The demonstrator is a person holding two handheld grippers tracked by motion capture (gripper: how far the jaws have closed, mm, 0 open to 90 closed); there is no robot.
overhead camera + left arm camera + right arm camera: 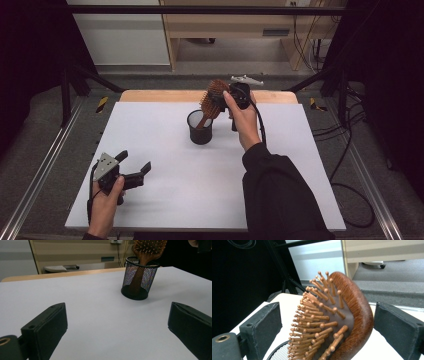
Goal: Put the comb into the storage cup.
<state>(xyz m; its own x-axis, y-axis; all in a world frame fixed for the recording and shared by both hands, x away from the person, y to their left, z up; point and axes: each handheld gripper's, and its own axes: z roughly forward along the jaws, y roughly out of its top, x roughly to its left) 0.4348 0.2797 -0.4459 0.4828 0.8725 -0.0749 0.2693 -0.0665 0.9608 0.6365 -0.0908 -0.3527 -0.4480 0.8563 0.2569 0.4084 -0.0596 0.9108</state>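
A wooden hairbrush (pixel 213 98) stands handle-down in a black mesh cup (pixel 200 129) near the table's far middle, its bristled head leaning up and to the right. My right gripper (pixel 231 96) is at the brush head, held from the right. In the right gripper view the brush head (pixel 342 315) sits between the open jaws of that gripper (pixel 327 322), with a gap on the bristle side and almost none on the wooden side. My left gripper (pixel 135 160) rests open at the front left, holding nothing. From it the cup (pixel 139 277) and brush (pixel 149 247) lie ahead.
The white table top (pixel 165 145) has a wooden strip (pixel 150 95) along its far edge. Metal rails run along both sides. A cable (pixel 261 122) trails from the right gripper over the person's sleeve. Beyond the table stand cabinets and floor cables.
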